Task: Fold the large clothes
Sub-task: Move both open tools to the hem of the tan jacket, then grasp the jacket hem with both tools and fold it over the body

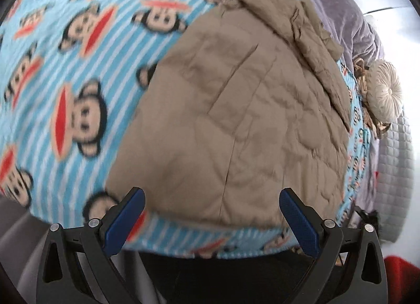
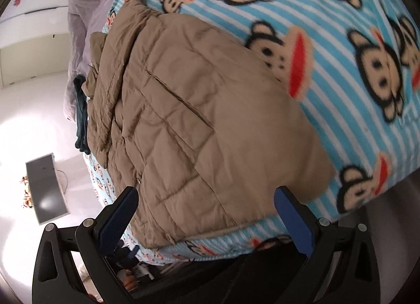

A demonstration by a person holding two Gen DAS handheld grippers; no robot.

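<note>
Tan quilted jacket (image 1: 236, 120) lies folded on monkey-print blanket (image 1: 78, 41) near bed's edge, likely laid flat for folding. Left gripper (image 1: 211, 196) wide, empty, poised at near hem. Right gripper (image 2: 206, 193) likewise wide, empty.

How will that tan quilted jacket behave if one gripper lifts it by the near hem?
The tan quilted jacket is probably floppy: its far end already lies bunched and creased, so it should drape and unfold. The puffy quilting suggests it is light for its bulk. The smooth shell may slide on the fleece monkey-print blanket.
</note>
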